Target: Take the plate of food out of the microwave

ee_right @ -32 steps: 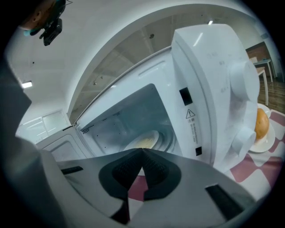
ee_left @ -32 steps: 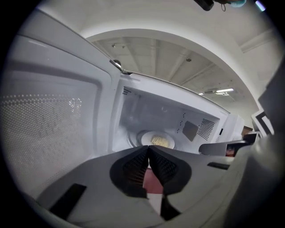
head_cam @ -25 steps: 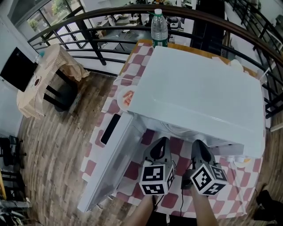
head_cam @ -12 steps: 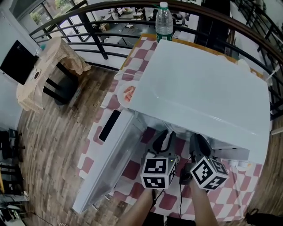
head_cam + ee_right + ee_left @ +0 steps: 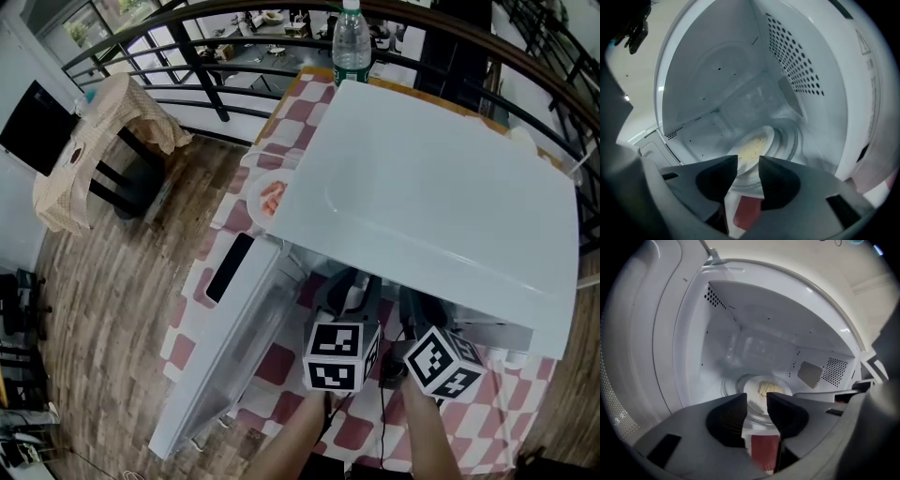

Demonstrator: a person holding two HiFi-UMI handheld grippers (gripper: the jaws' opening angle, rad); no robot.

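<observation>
- Head view looks down on the white microwave (image 5: 431, 187), which has its door (image 5: 225, 347) swung fully open at its left side.
- At the open front of the microwave, the left gripper (image 5: 757, 401) has just been opening its jaws. They stand wide apart and press on nothing; the plate only shows through the gap, deeper inside.
- Beside it, the right gripper (image 5: 747, 164) is in the same condition: its jaws have just been opening, are now spread wide, and are empty.
- The plate (image 5: 750, 391) lies in the middle of the microwave floor, on the round turntable (image 5: 729, 385). A pale heap of food (image 5: 769, 387), perhaps noodles, sits at its centre. Neither gripper touches it.
- The plate looks stiff, glossy and breakable, so it is probably slippery under the pads and of moderate weight. The food is loose and may slide if the plate tilts.
- The best hold seems to be the bare rim, taken at two opposite sides: one toward the door and one toward the far wall of the microwave. The plate should stay level while it comes out.
</observation>
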